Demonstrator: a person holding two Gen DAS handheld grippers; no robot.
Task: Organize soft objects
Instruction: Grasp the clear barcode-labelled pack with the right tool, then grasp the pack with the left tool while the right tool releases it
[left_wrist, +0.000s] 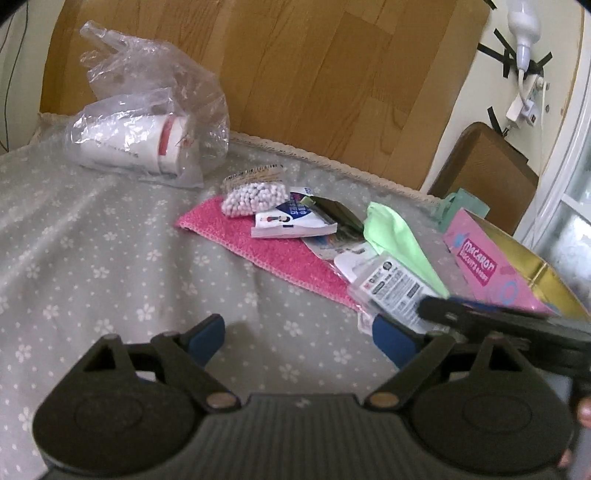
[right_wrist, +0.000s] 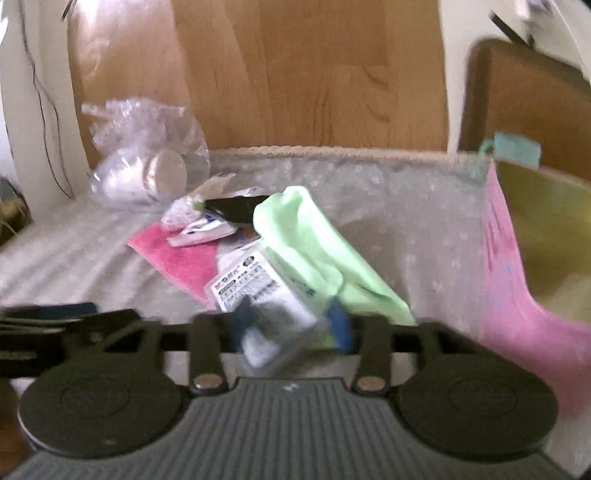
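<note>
A pink towel (left_wrist: 266, 243) lies on the flowered grey cloth with a bag of white beads (left_wrist: 255, 194), a small booklet (left_wrist: 291, 221) and a light green cloth (left_wrist: 399, 236) on or beside it. My left gripper (left_wrist: 299, 336) is open and empty, low over the cloth in front of the pile. My right gripper (right_wrist: 291, 325) is shut on a clear plastic package with a printed label (right_wrist: 258, 295), also seen in the left wrist view (left_wrist: 395, 291). The green cloth (right_wrist: 317, 251) lies just behind it.
A pink macaron tin (left_wrist: 491, 273) with a gold inside stands at the right, also in the right wrist view (right_wrist: 517, 258). A clear plastic bag with white cups (left_wrist: 147, 129) lies at the back left. A wooden headboard (left_wrist: 314, 74) rises behind the bed.
</note>
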